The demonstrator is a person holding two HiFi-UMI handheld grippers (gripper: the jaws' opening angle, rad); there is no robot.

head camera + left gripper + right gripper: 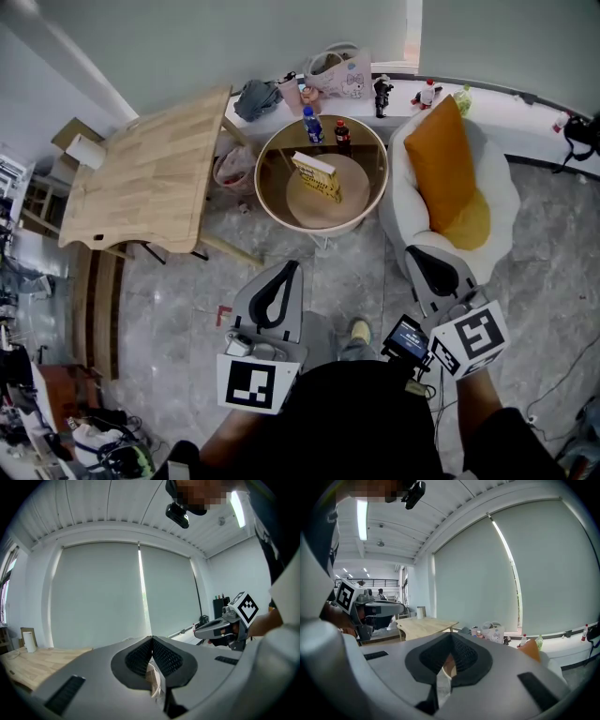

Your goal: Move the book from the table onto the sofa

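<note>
The yellow book (pixel 317 176) stood on edge inside the raised rim of the round table (pixel 265 184). A water bottle (pixel 312 125) and a dark bottle (pixel 342 134) stood at the table's far side. Beside it, the white sofa (pixel 497 192) held an orange cushion (pixel 445 159). The left gripper (pixel 291 270) and right gripper (pixel 419 255) hung apart from the table, each with its jaws pressed together on nothing.

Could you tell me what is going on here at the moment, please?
A person stands a little back from the round table, holding a gripper in each hand. The left gripper and the right gripper are both shut and empty, pointing toward the table. The yellow book stands upright on the table near two bottles, untouched. The white sofa, with an orange cushion on it, sits just right of the table. The move has not yet begun.
</note>
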